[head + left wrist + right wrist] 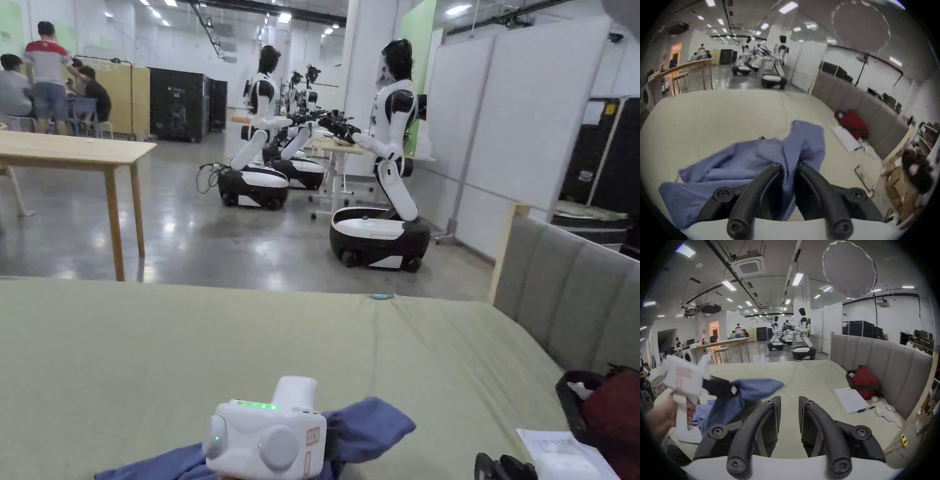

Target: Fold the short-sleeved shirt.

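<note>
A blue short-sleeved shirt (369, 431) lies crumpled at the near edge of a bed with a green sheet (250, 337). My left gripper (325, 440) is shut on a bunched fold of it. In the left gripper view the cloth (740, 162) is pinched between the black jaws of that gripper (788, 165). The right gripper view has the left gripper (733, 388) in a hand, lifting part of the shirt (753, 387) off the sheet. My right gripper (789, 400) stands open over bare sheet to the shirt's right, with nothing between its jaws. Its black tips (503, 467) peek in at the head view's bottom edge.
A red bag (865, 382) and papers (851, 400) lie on the bed's right side against a grey padded headboard (575, 294). A phone (864, 177) rests near the right edge. Beyond the bed stand a wooden table (75, 153), humanoid robots (387, 156) and several people (47, 75).
</note>
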`<act>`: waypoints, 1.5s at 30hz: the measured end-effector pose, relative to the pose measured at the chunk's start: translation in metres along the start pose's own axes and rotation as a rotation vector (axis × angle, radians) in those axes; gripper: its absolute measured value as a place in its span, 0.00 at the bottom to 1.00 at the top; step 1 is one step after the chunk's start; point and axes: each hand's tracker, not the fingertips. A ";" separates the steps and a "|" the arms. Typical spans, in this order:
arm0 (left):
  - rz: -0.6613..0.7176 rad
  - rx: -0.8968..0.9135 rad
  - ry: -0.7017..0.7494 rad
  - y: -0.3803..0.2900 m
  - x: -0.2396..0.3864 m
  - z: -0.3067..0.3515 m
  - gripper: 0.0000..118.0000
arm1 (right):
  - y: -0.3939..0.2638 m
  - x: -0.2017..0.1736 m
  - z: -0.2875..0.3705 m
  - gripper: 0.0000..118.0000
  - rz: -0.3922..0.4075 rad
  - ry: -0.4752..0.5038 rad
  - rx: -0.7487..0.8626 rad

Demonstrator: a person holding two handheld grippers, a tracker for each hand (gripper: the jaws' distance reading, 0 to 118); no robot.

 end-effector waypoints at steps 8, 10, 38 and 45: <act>-0.064 -0.103 0.085 -0.056 0.029 -0.060 0.26 | -0.013 0.036 -0.009 0.21 -0.036 -0.021 -0.026; -0.082 -0.073 0.074 -0.050 0.029 -0.035 0.82 | -0.012 0.034 -0.010 0.21 -0.020 -0.005 -0.026; 0.230 0.066 0.562 -0.176 -0.260 0.241 0.00 | -0.036 -0.094 -0.034 0.21 0.047 0.206 -0.076; 0.214 -0.033 0.656 -0.149 -0.329 0.157 0.98 | -0.045 -0.070 -0.060 0.21 0.031 0.142 -0.126</act>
